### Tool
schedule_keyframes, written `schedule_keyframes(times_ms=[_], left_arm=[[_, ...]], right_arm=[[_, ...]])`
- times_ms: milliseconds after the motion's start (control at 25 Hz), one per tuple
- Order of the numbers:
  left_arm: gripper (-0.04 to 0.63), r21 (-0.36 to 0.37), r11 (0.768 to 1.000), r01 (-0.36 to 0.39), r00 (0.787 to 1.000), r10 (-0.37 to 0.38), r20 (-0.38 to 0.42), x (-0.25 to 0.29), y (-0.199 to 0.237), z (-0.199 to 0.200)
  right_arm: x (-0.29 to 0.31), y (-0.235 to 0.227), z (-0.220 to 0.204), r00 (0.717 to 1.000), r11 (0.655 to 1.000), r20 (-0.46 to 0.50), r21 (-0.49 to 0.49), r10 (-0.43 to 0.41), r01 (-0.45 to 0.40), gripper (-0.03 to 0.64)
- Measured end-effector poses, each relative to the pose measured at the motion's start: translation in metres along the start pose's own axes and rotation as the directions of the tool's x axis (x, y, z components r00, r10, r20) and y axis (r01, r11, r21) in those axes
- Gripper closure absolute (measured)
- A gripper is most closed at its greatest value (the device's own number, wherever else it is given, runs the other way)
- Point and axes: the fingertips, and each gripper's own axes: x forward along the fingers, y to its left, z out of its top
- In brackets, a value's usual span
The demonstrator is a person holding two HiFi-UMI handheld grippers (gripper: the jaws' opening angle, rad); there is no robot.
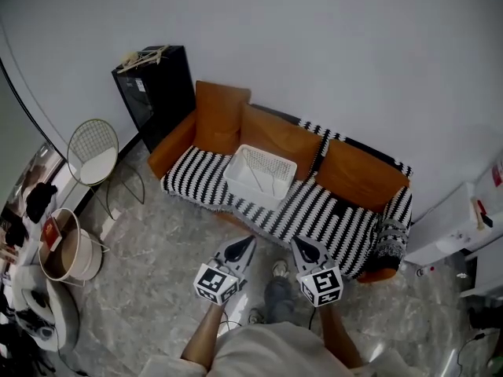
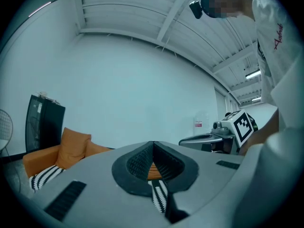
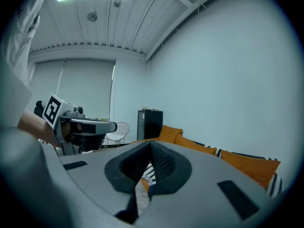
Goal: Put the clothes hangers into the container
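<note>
Looks like an in-between step to me: standing in front of the sofa [image 1: 363,177] with the left gripper [image 1: 245,244] and right gripper [image 1: 301,244] held low and side by side, both pinched fully together on nothing at all, aimed roughly level toward the seat. Can spot the white basket [image 1: 233,166] sitting on the striped throw [image 1: 318,213] in the middle of the sofa, well apart from both grippers. Seems to hold a few thin pale clothes hangers [image 1: 264,176] already, though too small to count or be sure about. Also worth noting some pale stick-like bits [image 1: 145,56] on top of the black cabinet [image 1: 161,94] left of the sofa, possibly more hangers, honestly can't tell. So, guessing either done loading or about to go for another one. For the next move: need to settle where a loose hanger is, get over to it, spread one gripper's jaws, and close squarely on the thin bar to avoid slipping off.
</note>
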Motion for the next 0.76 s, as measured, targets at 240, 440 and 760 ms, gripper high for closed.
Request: schedule_keyframes(times_ms=[240, 440, 760], left_arm=[[0.567, 0.013, 1.0, 0.002, 1.0, -0.002, 0.01, -0.015, -0.009, 0.0], [0.566, 0.007, 1.0, 0.008, 1.0, -0.008, 0.01, -0.024, -0.016, -0.002], [0.566, 0.004, 1.0, 0.009, 1.0, -0.009, 0.015, -0.03, -0.015, 0.0]], right_arm=[[-0.014, 0.011, 0.0, 1.0, 1.0, 0.003, -0.015, -0.01, 0.01, 0.588], [-0.02, 0.019, 0.0, 1.0, 1.0, -0.001, -0.018, -0.014, 0.014, 0.588], [-0.022, 0.021, 0.006, 1.0, 0.999, 0.0, -0.024, -0.023, 0.023, 0.588]])
